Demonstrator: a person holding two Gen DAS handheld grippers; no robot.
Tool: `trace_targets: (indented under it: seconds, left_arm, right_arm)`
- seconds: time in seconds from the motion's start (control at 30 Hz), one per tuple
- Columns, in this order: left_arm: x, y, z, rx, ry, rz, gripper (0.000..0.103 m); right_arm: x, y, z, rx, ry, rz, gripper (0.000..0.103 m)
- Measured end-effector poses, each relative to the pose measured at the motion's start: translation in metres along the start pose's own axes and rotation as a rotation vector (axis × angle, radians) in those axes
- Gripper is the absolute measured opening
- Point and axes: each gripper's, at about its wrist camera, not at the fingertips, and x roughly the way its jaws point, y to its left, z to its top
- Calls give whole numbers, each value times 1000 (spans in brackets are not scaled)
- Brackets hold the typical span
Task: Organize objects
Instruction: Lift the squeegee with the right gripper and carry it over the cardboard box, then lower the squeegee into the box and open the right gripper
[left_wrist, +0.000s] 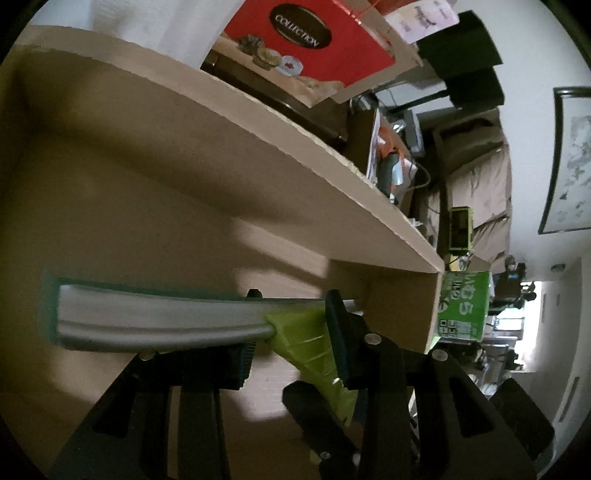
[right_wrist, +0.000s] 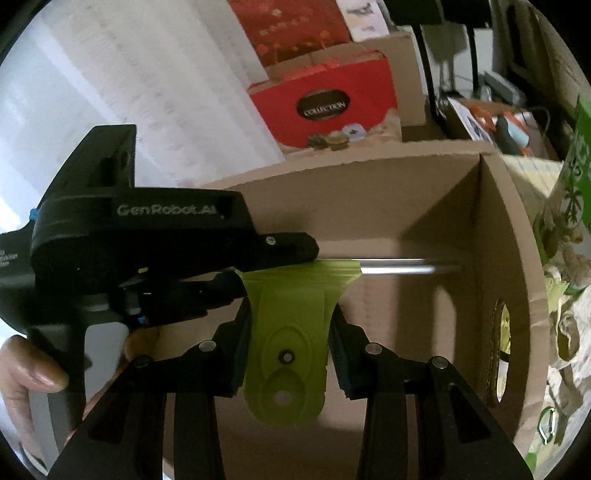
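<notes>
A squeegee with a lime-green handle (right_wrist: 286, 343) and a long silver blade (left_wrist: 155, 319) hangs inside an open cardboard box (right_wrist: 424, 192). My right gripper (right_wrist: 288, 343) is shut on the green handle from both sides. My left gripper (left_wrist: 291, 332) is shut on the squeegee where the green head (left_wrist: 299, 332) meets the blade. The left gripper's black body (right_wrist: 147, 236) shows in the right wrist view, held by a hand. The blade reaches toward the box's far wall.
A red gift box (right_wrist: 332, 107) marked COLLECTION stands behind the cardboard box. A green package (left_wrist: 463, 306) and crumpled bags (right_wrist: 565, 258) lie to the right. The box's right wall has a handle hole (right_wrist: 500, 343). Cluttered shelves stand beyond.
</notes>
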Motion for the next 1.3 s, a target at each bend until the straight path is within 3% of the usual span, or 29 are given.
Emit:
trace_targets:
  seconds: [0.17,0.3,0.37,0.43,0.53,0.7,0.87,0.97,1.3]
  left_arm:
    - [-5,11,2,-44,-11,30,42]
    - [-9,18,-1,-44,-20,28,43]
    - [-6,20,-3,-45,-11,52,42]
    - [-5,20,-4,-41,-13,58,43]
    - [-5,18,-4,-36,-18,75,42]
    - [-13,-1,-19,60,-63,221,45]
    - [-9,-31,-45,194,-95,344,64]
    - [4,-46,-59,280,-83,431,64]
    - [38,-71,-82,426,-28,585,64]
  right_arm:
    - [3,-3,1,12,14,-45,38]
    - [8,-5,3,27,46,-60,41]
    - [7,-7,3,36,48,-56,47]
    - [3,-5,2,3,53,-65,63]
    - [-13,8,1,-102,60,-47,63]
    - [-57,17,3,-218,45,19,63]
    - [-99,5,8,-256,-4,24,65]
    - [-117,-4,8,-261,-31,20,65]
    - [-154,-36,-13,-284,-66,3,67]
